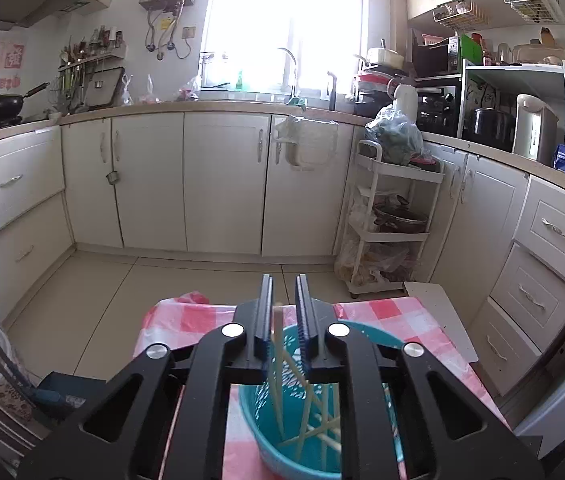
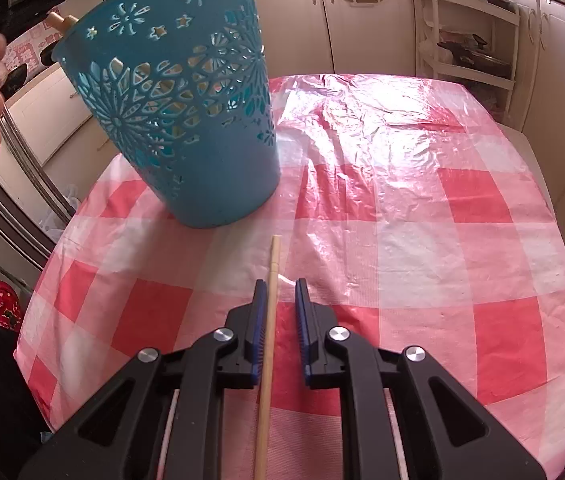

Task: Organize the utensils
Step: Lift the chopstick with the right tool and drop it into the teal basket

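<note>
Several chopsticks [image 1: 282, 376] already stand in the blue basket [image 2: 186, 120], both grippers' jaws slightly parted, while one chopstick [image 2: 268, 328] lies loose between the right gripper's [image 2: 282, 292] pads.

Table [image 2: 462, 200] under red-checked cloth [image 2: 402, 264] — teal basket [image 2: 186, 112] and one chopstick [image 2: 271, 280] on it

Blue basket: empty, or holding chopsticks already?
Holding chopsticks. The blue basket has several chopsticks leaning inside; another chopstick lies on the tablecloth.
</note>
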Tool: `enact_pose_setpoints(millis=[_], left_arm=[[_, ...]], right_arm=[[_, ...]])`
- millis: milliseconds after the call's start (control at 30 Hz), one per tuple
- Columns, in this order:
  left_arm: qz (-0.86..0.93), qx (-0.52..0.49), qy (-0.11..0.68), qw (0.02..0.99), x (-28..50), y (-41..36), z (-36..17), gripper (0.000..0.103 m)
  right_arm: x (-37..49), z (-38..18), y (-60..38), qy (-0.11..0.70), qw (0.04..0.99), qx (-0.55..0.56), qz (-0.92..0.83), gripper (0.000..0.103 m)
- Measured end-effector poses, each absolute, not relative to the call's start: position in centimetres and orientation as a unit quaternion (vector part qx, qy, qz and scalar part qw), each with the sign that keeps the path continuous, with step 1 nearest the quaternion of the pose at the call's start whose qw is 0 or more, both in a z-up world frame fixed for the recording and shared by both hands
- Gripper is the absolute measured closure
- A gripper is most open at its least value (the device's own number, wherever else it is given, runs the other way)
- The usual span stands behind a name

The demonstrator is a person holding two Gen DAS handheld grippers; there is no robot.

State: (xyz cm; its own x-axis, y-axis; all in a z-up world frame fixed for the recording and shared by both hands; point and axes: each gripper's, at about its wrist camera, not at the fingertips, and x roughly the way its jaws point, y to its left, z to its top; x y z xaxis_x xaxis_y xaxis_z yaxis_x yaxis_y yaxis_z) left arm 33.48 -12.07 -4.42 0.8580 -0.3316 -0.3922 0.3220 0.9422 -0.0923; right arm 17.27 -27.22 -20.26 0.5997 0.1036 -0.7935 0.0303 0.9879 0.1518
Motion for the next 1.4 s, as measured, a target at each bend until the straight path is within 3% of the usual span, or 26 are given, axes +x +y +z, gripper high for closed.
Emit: enact_pose_setpoints(millis=[67,133,333,633,933,1200,1400], left_arm=[[-0.161,-0.019,0.206,0.965,32.1,-10.7,-4.5,0.066],[-0.149,-0.031,0.202,0.967,30.8,-9.2,-4.5,0.056],[-0.12,-0.069,0.212,0.968,28.4,-5.3,-6.0,0.041],[-0.093,-0.119,0.245,0.958,29.7,-2.2,-7.9,0.039],[-0.092,-0.145,0.247,0.954,29.8,-1.4,-7.8,0.036],[-0.091,-0.165,0.257,0.948,30.3,-0.8,-8.0,0.035],[-0.094,-0.164,0.262,0.946,30.4,-0.8,-8.3,0.035]], right_arm=[[17.2,-20.3,-27.0,0.446,0.892,0.066,0.017,0.091],[17.2,-20.3,-26.8,0.445,0.894,0.055,0.012,0.093],[16.6,-19.9,-29.0,0.452,0.883,0.126,0.028,0.098],[14.4,-10.3,-30.9,0.319,0.905,0.244,0.137,0.098],[17.7,0.6,-28.8,0.213,0.931,0.22,0.195,0.098],[21.3,5.0,-28.5,0.181,0.948,0.185,0.187,0.099],[23.3,3.8,-28.3,0.188,0.955,0.162,0.161,0.099]])
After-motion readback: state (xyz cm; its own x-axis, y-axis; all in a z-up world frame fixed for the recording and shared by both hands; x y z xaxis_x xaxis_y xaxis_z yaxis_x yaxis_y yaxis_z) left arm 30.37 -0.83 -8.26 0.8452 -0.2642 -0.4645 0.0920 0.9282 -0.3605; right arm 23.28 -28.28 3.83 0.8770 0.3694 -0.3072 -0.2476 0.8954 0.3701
